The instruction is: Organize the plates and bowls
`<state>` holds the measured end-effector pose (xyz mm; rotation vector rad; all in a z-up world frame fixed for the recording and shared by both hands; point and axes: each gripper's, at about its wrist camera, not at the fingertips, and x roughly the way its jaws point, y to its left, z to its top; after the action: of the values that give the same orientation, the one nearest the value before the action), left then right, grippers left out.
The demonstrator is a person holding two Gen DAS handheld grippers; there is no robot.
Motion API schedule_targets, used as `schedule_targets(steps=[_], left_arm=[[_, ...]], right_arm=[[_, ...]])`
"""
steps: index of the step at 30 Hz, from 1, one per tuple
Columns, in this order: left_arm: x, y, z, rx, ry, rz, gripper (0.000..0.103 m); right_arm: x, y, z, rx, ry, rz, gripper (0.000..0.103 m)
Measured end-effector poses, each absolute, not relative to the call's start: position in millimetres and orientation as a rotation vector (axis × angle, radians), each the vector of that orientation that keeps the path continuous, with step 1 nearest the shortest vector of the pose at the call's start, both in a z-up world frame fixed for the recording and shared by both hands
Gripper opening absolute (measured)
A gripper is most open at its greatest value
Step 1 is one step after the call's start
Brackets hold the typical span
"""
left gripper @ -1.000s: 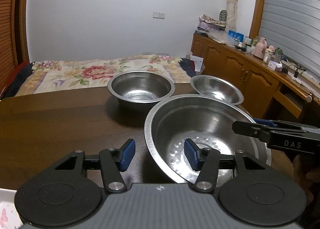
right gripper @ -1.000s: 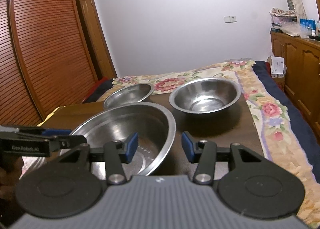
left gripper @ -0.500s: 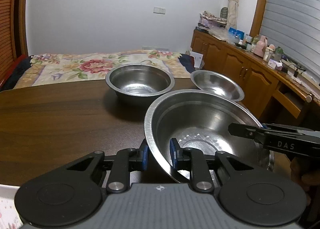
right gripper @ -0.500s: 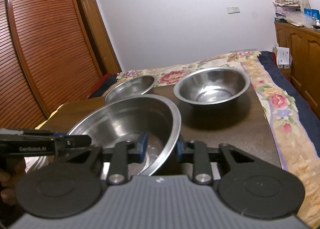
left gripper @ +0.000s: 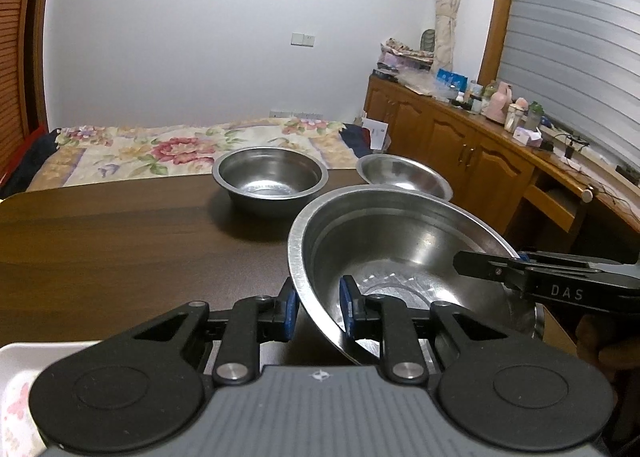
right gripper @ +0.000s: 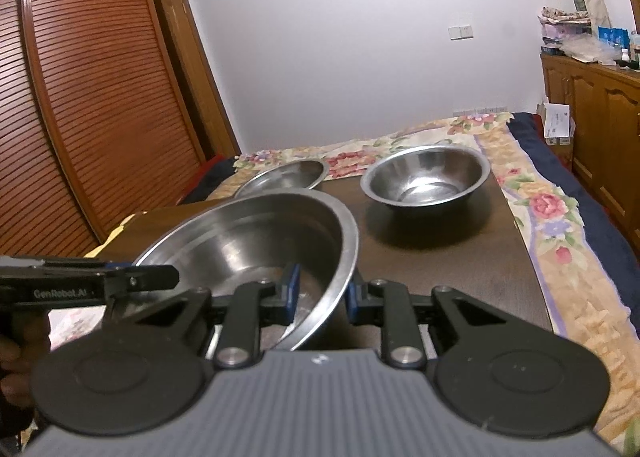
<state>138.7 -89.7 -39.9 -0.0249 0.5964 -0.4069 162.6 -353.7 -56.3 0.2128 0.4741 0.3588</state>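
Observation:
A large steel bowl (left gripper: 400, 257) is held off the dark wooden table (left gripper: 120, 241) by both grippers. My left gripper (left gripper: 318, 311) is shut on its left rim. My right gripper (right gripper: 320, 295) is shut on its right rim, where the large bowl (right gripper: 248, 241) tilts a little. A medium deep steel bowl (left gripper: 270, 181) stands further back in the left wrist view, and it shows at right in the right wrist view (right gripper: 426, 179). A shallow steel bowl (left gripper: 404, 175) stands beside it, seen at left in the right wrist view (right gripper: 284, 179).
A floral bedspread (left gripper: 160, 149) lies beyond the table's far edge. Wooden cabinets (left gripper: 460, 145) with bottles run along the right wall. A slatted wooden wardrobe (right gripper: 80, 97) stands at left. A white tray corner (left gripper: 24, 361) sits at the near left.
Both grippers closed from open onto the large bowl's rims. The bowl has since risen and tilted slightly, and both views have lifted.

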Motion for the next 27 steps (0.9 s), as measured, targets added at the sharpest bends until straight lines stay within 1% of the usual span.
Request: schedule_targets(steps=[17,27], left_arm=[[90.8,-70.4,-41.3,-0.008,0.603,-0.396,0.024],[89.4,-60.2,-53.8,-0.016,0.622,-0.379,0.024]], right_arm=[[132.1,-336.2,-59.9,0.177,0.490,0.404,0.025],[131.9,-324.1,-68.4,0.171,0.510,0.417,0.025]])
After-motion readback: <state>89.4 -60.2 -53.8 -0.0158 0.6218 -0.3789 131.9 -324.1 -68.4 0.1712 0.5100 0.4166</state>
